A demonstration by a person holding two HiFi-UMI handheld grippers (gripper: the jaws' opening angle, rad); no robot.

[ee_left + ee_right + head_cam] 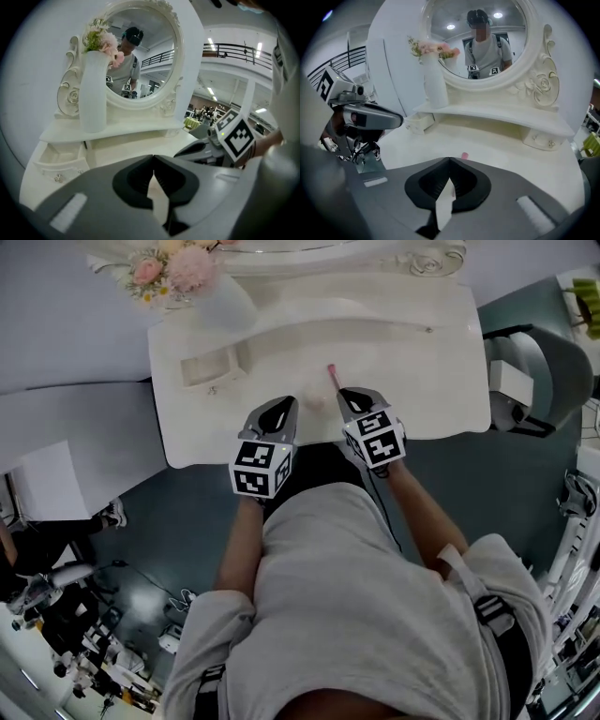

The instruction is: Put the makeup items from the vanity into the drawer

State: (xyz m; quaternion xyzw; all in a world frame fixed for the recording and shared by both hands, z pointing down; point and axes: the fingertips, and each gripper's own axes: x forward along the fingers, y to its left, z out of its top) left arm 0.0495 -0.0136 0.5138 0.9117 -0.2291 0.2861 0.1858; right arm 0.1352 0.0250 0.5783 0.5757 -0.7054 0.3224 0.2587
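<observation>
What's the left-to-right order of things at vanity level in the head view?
small drawer → left gripper → pink makeup item → right gripper → grey chair. The vase is left out because it overlaps the drawer.

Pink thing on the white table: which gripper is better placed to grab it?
Right, probably. The pink thing lies just ahead of the right gripper, straight in front of its jaws. The left gripper is further aside. Both are shut, so it must open first.

Vase [225, 301] back-left on vanity [422, 381]; drawer [208, 367] before it; likely makeup item [332, 378] right.
</observation>
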